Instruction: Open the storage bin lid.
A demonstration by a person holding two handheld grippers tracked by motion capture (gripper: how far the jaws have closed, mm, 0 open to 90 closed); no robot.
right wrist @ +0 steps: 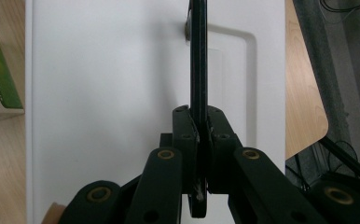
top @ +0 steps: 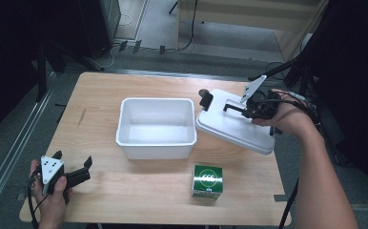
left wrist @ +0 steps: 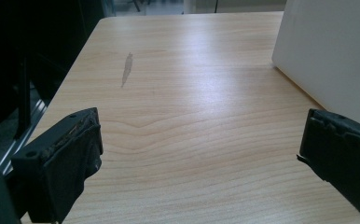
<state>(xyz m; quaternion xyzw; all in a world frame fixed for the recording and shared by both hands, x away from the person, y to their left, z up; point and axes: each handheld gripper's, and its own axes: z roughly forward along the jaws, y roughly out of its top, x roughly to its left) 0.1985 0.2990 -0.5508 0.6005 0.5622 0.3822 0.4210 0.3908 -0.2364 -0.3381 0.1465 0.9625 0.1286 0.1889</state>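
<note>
Jaws, right gripper (right wrist: 199,140): clenched on the thin black handle (right wrist: 197,56) of the white lid (top: 234,125), which we hold tilted at the table's right, its low edge by the white tub (top: 156,128); jaws, left gripper (left wrist: 199,158): released and wide apart, nothing between them, low over the wooden table (left wrist: 187,93) at our near left; green box (top: 207,181): upright on the table, just in front of the tub.

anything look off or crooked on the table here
The white lid is off the open white bin, tilted beside it with the right gripper shut on its black handle. The wood also has a small scuff.
</note>
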